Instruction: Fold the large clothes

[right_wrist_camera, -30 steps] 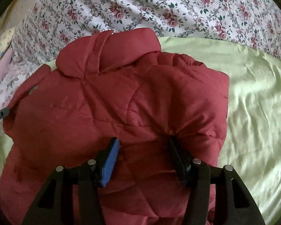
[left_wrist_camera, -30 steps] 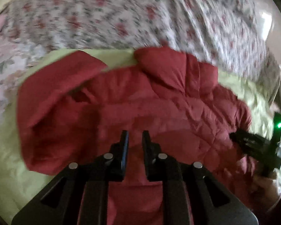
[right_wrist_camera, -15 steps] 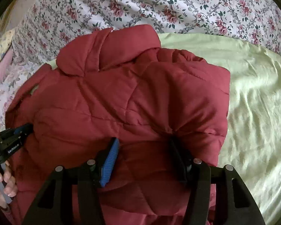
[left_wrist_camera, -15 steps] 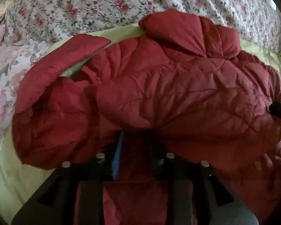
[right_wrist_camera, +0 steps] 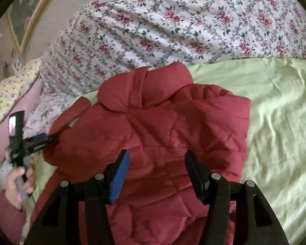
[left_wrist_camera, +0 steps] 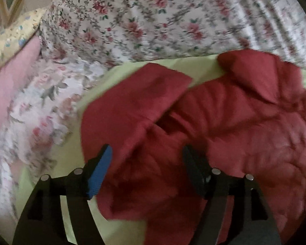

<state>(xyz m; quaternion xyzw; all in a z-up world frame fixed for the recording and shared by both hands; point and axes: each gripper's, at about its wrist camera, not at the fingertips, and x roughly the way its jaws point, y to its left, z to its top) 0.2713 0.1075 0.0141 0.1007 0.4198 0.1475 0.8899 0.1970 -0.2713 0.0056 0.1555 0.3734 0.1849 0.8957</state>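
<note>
just beyond the left gripper (left_wrist_camera: 146, 163) — jaws opening, pinching nothing — the jacket's sleeve (left_wrist_camera: 136, 102) angles up-right toward the collar.

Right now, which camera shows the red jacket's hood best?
The right wrist view. There the red jacket lies sharp on the green sheet, and its hood shows whole, rounded and well lit near the flowery quilt. The left wrist view shows the hood too, but blurred and pushed towards the right edge.
</note>
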